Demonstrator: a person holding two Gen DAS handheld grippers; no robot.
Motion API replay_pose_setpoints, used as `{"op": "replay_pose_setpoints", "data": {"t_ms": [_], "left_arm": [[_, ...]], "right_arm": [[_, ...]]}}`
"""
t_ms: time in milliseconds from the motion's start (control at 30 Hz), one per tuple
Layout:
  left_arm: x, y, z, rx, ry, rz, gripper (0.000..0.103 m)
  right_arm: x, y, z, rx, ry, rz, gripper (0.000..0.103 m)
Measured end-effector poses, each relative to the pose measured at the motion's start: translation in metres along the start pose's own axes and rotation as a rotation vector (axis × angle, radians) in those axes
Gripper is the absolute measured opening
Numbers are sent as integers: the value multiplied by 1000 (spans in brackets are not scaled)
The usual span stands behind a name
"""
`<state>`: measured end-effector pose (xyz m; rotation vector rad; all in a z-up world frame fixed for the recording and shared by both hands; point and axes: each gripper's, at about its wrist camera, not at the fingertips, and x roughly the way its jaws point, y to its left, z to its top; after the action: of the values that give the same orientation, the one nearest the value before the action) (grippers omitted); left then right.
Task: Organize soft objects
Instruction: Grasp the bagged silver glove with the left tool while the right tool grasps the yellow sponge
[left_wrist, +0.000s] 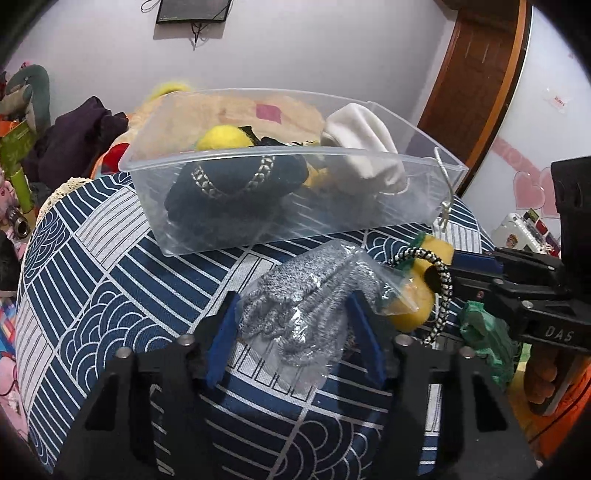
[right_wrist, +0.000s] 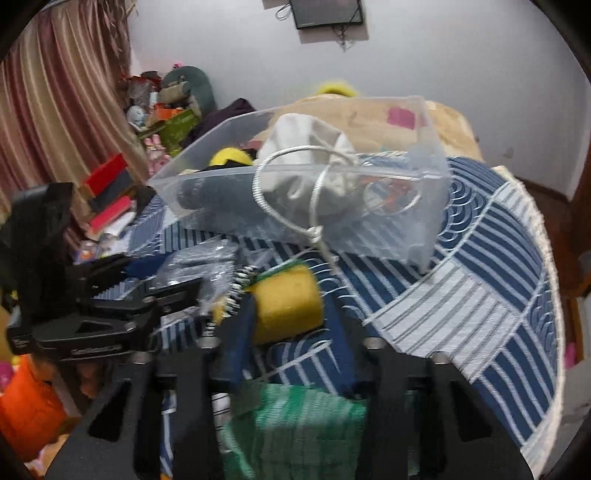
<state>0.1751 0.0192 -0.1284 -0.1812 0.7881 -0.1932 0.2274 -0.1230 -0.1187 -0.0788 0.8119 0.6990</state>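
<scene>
A clear plastic bin (left_wrist: 236, 236) stands on the blue-and-white patterned cloth (left_wrist: 96, 258); it holds a dark hat with a braided band (left_wrist: 236, 181), a yellow ball (left_wrist: 221, 139) and a white cloth (left_wrist: 364, 147). My left gripper (left_wrist: 295, 325) is open around grey knitted gloves in a clear bag (left_wrist: 303, 310). My right gripper (right_wrist: 291, 321) is open around a yellow sponge (right_wrist: 288, 302), also in the left wrist view (left_wrist: 417, 295). A black-and-white cord (left_wrist: 441, 291) loops beside the sponge. The bin also shows in the right wrist view (right_wrist: 424, 221).
A green mesh cloth (right_wrist: 295, 424) lies below the right gripper. A silver cord (right_wrist: 288, 192) hangs over the bin's end. Clutter, boxes and curtain (right_wrist: 55, 110) stand at the left. A beige blanket (right_wrist: 369, 118) lies behind the bin.
</scene>
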Motion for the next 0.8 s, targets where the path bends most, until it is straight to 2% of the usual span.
{"op": "replay_pose_setpoints", "data": {"t_ms": [133,200,367,567,800], "left_arm": [[-4,-1,-2,8,-17,7,41],[-10,1,-4,10,-21,9,35],[-19,7,-5,4,-32,25,30],[-37,9,-4,-2,-69,19,26],[-62,-3,5,15,-132,2,26]], "right_arm": [[-5,9,-2,-24,-28,-29,25],[-11,10,-2,-27,-50,-74,24],[-29,3,1,-31,-99,-173,24],[-53,-2,4,-38,-149,-241,24],[-68,6,11,-62,-207,-252,24]]}}
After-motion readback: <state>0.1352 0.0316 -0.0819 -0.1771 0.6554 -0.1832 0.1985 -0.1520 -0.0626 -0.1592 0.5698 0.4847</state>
